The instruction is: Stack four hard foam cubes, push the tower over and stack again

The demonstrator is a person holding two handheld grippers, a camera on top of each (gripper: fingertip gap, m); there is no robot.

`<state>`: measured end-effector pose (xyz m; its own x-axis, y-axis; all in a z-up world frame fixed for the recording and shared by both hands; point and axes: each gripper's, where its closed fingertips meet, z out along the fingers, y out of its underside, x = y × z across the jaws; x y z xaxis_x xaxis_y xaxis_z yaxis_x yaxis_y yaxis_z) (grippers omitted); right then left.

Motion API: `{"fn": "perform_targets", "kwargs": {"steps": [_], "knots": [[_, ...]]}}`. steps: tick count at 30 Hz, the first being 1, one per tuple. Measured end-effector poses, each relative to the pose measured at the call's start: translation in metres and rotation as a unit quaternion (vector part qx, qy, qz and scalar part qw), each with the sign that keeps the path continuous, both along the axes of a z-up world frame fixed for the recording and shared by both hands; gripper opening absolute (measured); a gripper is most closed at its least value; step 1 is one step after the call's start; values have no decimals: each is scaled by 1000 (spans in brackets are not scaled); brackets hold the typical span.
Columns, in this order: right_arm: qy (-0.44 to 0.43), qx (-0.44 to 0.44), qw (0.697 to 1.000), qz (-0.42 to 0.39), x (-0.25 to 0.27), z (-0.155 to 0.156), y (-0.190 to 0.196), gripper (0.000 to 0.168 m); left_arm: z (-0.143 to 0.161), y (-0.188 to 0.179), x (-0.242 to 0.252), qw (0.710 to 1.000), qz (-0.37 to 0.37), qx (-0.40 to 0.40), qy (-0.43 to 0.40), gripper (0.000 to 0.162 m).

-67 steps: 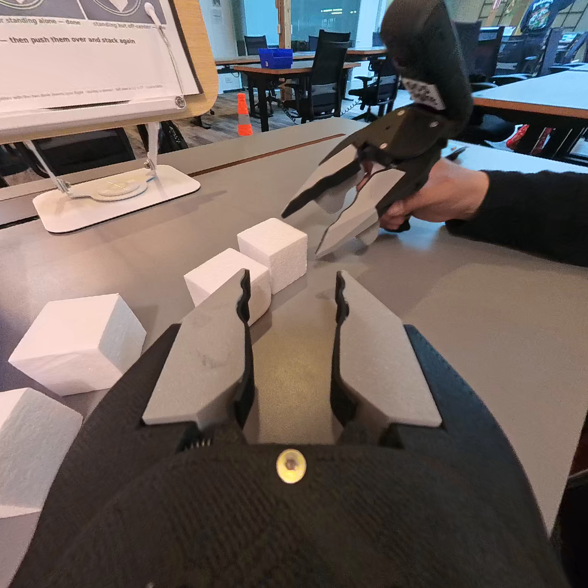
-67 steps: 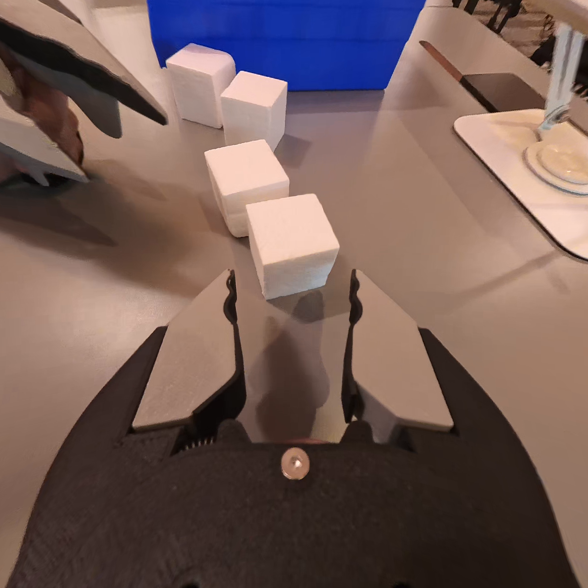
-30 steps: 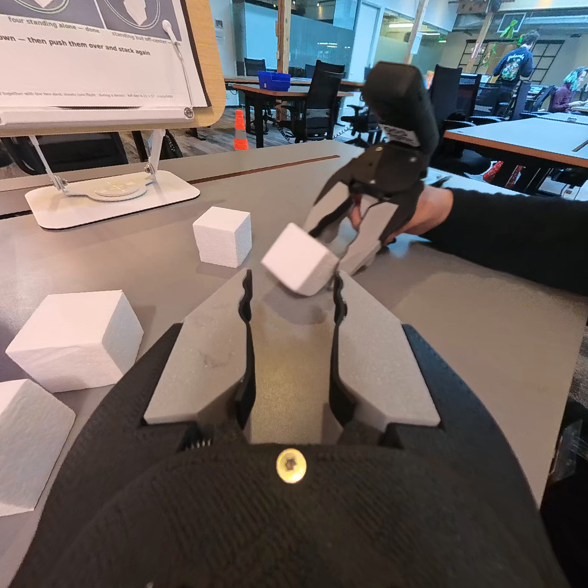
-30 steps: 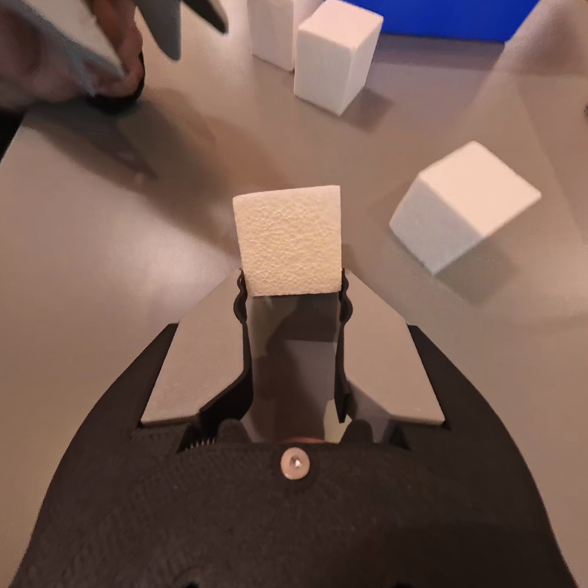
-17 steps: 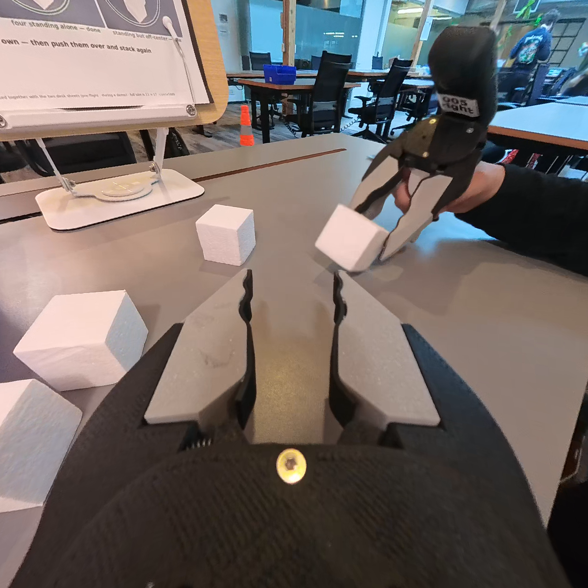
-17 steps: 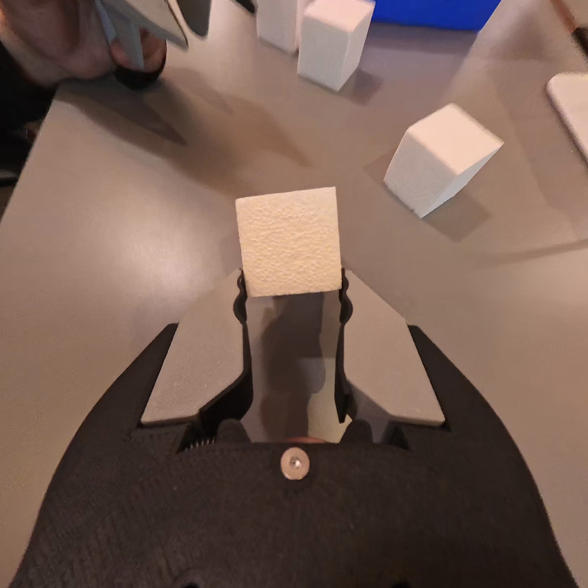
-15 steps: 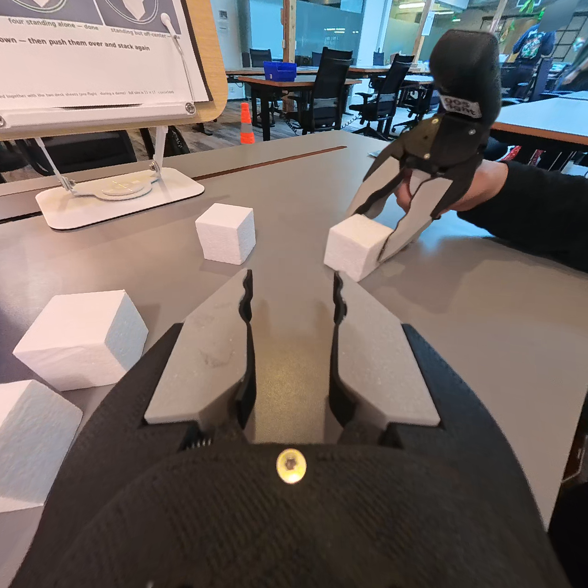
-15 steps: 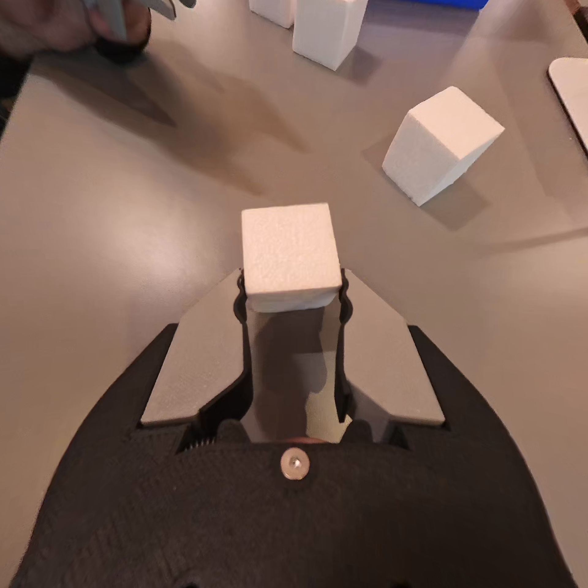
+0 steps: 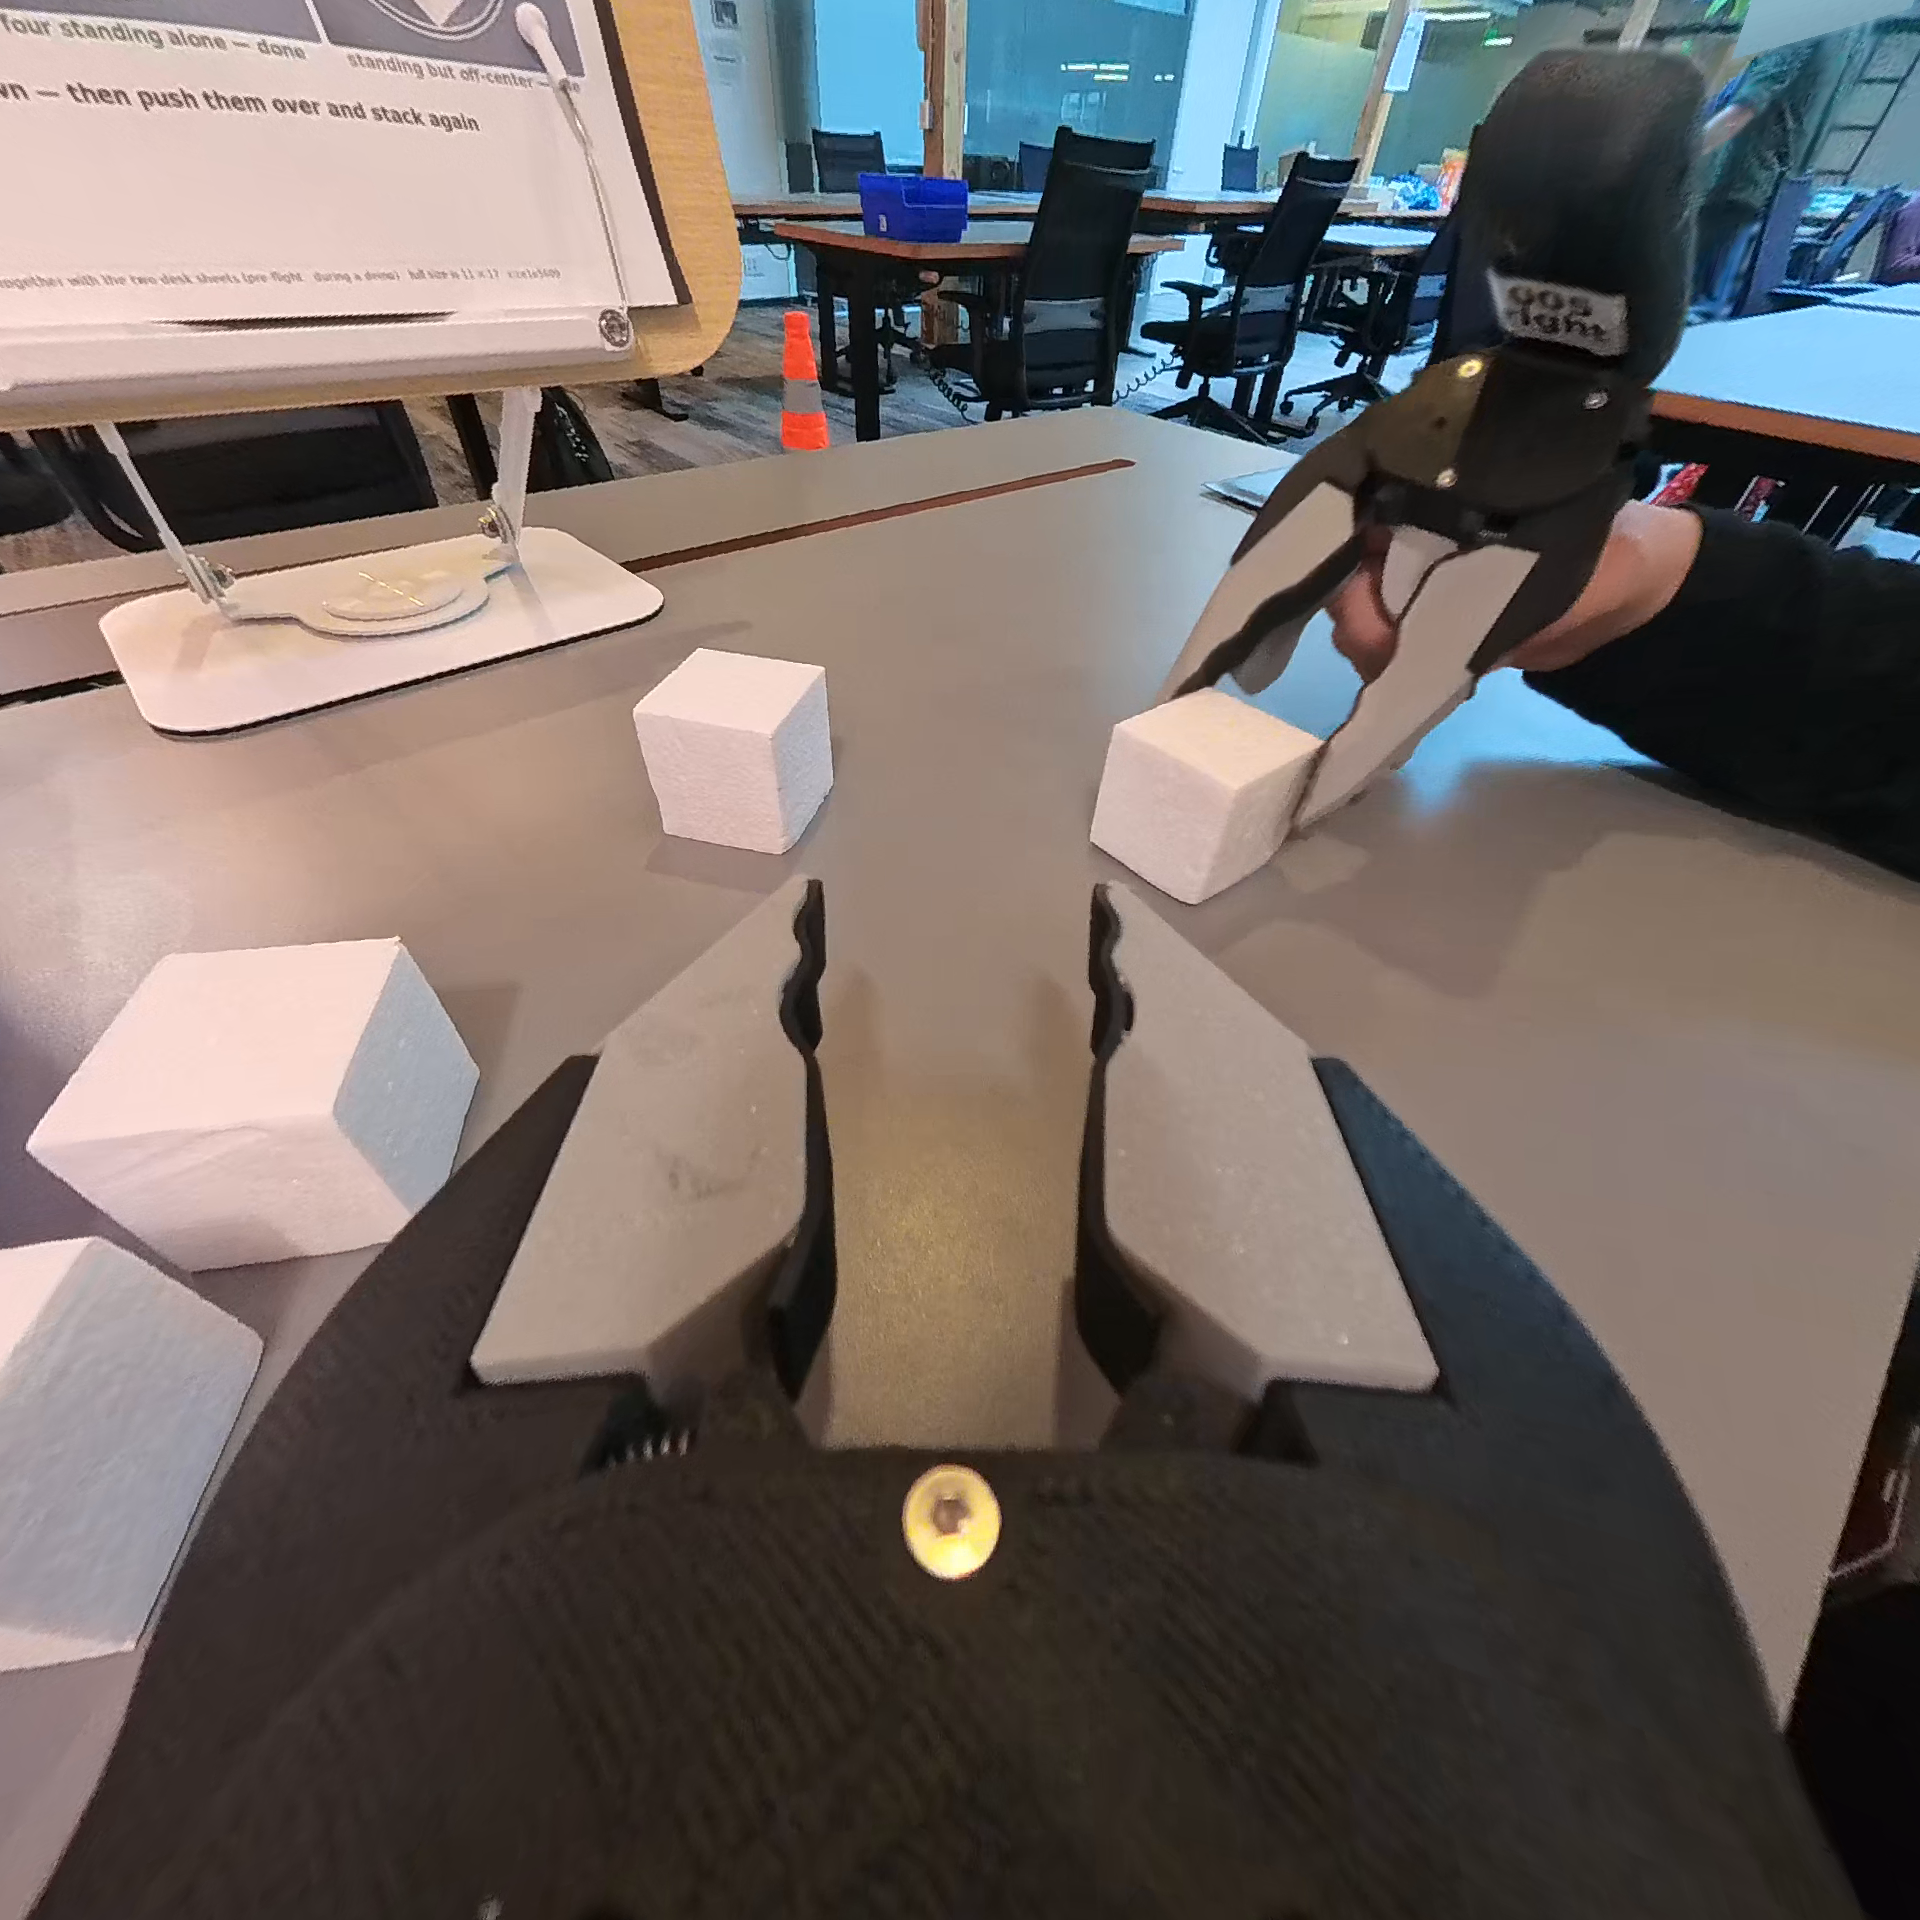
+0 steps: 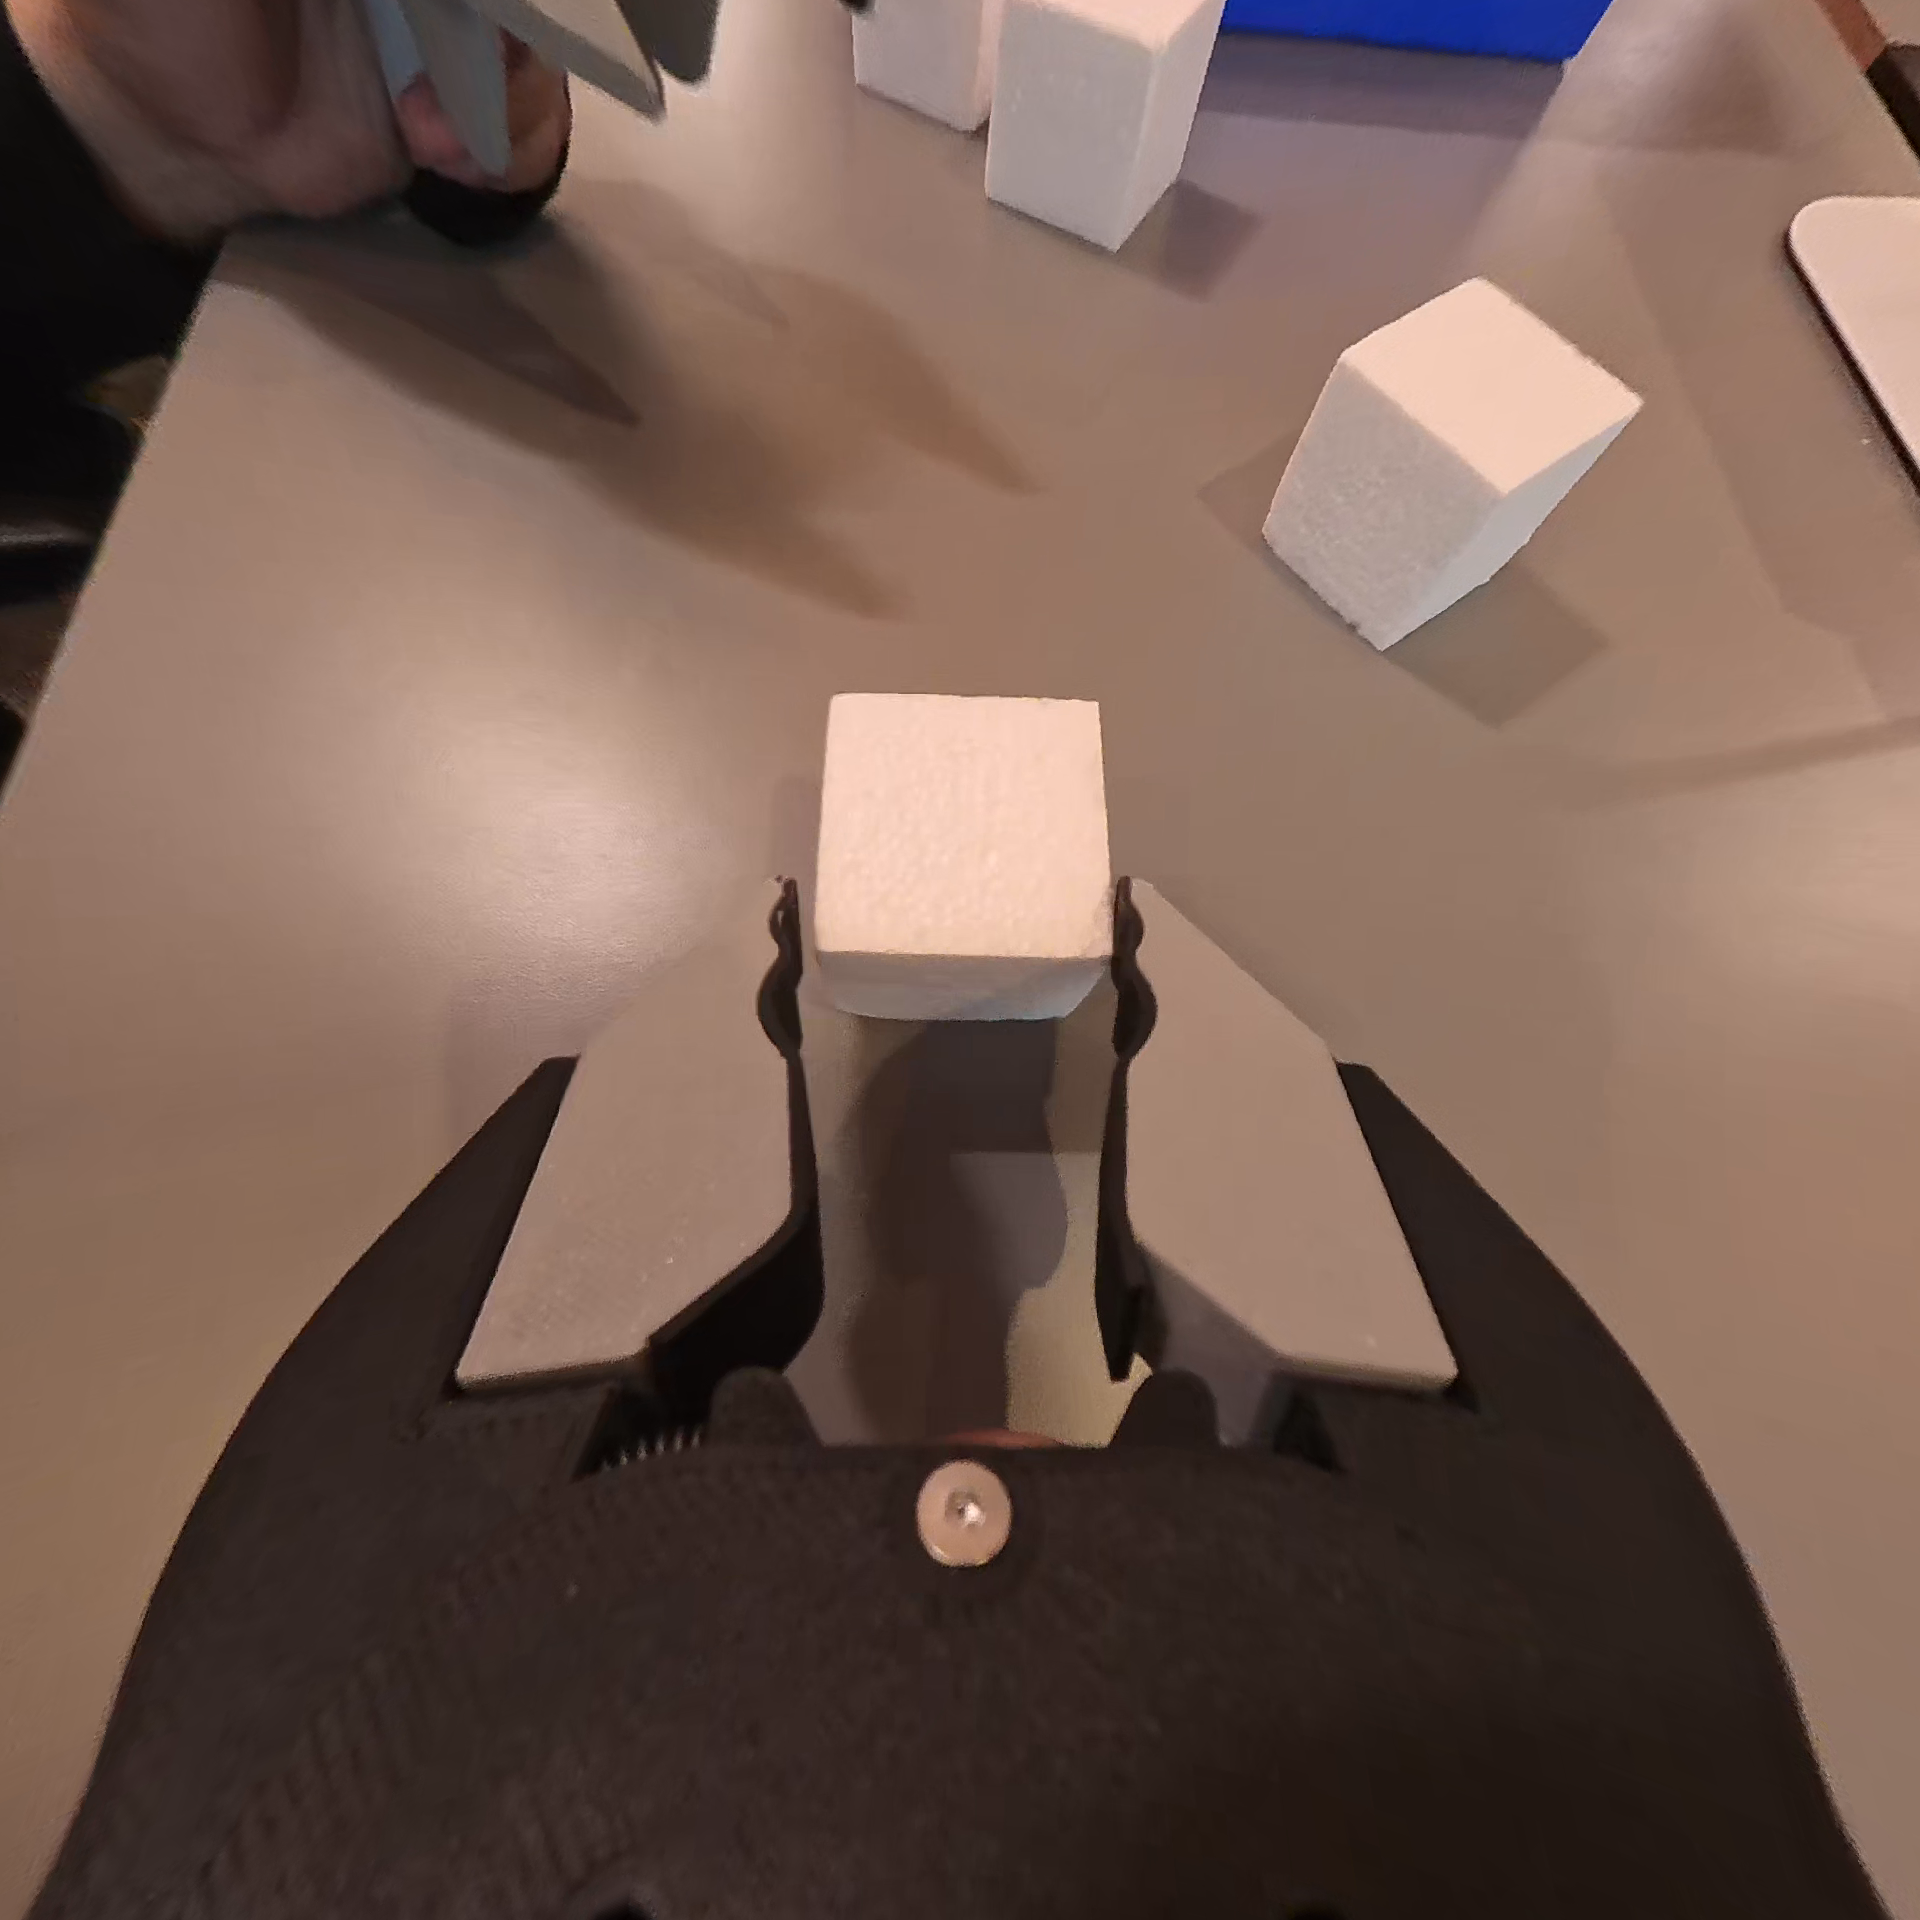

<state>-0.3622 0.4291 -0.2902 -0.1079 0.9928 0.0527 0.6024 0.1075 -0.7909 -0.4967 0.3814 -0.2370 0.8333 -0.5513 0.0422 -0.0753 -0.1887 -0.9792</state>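
White foam cubes lie apart on the grey table [image 9: 1558,1091]. My right gripper [image 10: 954,904] is open, and one cube [image 10: 961,831] rests on the table between its fingertips with a small gap at the left finger. The left wrist view shows this gripper [image 9: 1257,748] straddling that cube [image 9: 1184,810]. My left gripper [image 9: 956,914] is open and empty, just above the table. One cube [image 9: 732,764] sits ahead of it to the left. Two more cubes [image 9: 260,1101] [image 9: 94,1434] lie close at its left.
A document stand with a white base [image 9: 384,623] stands at the back left of the table. In the right wrist view, the left gripper [image 10: 561,62] and hand are at the top left, and a blue bin [image 10: 1403,26] is behind the far cubes [image 10: 1091,114]. There is about 15 centimetres between the tips of the two grippers.
My right gripper has lowered its cube onto the table, levelled it and opened its jaws off it. My left gripper has stayed open and nearly still.
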Motion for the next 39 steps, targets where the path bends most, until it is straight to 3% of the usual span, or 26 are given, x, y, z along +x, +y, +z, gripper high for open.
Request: {"fn": "perform_targets", "kwargs": {"steps": [6,7,9,13,17,26,28,31,34,39], "knots": [[45,-27,999,-2,7,17,1,59,-3,10,-19,998,60,-16,13,43],[55,-31,998,-3,9,19,1,58,-6,14,-28,995,86,-34,25,45],[70,-38,997,-7,13,23,3,56,-8,21,-42,990,107,-81,36,65],[82,-37,996,-18,16,26,9,55,2,43,-75,978,154,-125,72,78],[85,-31,996,-16,16,28,7,55,-16,65,-104,956,170,-200,131,85],[84,-20,996,-10,19,29,4,54,-58,78,-127,914,120,-318,220,72],[85,-20,996,-11,21,29,5,53,-59,77,-122,911,99,-326,233,65],[86,-23,996,-14,23,29,6,52,-64,81,-123,900,98,-328,269,71],[86,-23,996,-14,24,29,6,52,-64,85,-118,901,91,-314,284,64],[82,-21,996,-10,23,27,4,52,-65,81,-107,897,67,-312,305,66]]}}
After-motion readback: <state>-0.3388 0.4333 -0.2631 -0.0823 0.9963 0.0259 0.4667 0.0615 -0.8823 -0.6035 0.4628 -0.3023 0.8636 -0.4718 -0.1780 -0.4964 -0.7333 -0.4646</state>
